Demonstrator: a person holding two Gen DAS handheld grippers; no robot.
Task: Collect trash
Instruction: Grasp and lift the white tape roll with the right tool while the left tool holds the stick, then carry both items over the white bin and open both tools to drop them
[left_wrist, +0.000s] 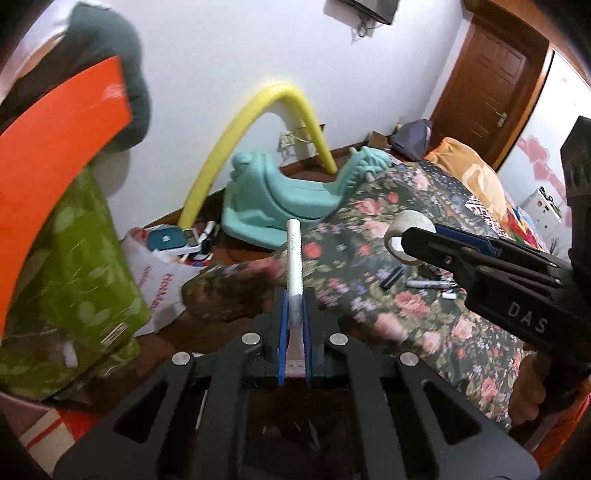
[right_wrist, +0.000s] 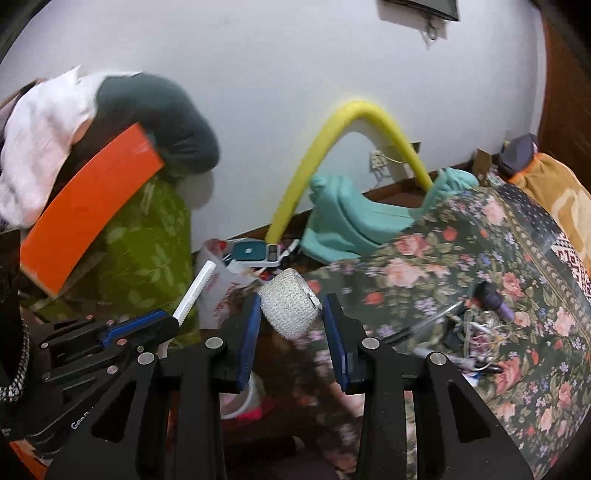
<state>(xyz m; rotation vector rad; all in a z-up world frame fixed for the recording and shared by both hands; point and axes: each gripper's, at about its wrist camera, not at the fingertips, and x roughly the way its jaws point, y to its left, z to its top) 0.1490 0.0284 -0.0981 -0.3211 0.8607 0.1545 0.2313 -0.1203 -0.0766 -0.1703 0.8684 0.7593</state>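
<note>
We see the white tube (left_wrist: 294, 266) clamped in the left gripper (left_wrist: 295, 310), its lower end hidden between the pads. The tape roll (right_wrist: 290, 308) sits between the right gripper (right_wrist: 291, 325) jaws – contact unclear – above the blurred floral bedspread (right_wrist: 480, 258).

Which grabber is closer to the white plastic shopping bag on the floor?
Left. The left gripper, clamped on a white tube, sits just beside the white plastic shopping bag. The right gripper, gripping a white tape roll, is farther over, toward the flowered bedspread.
</note>
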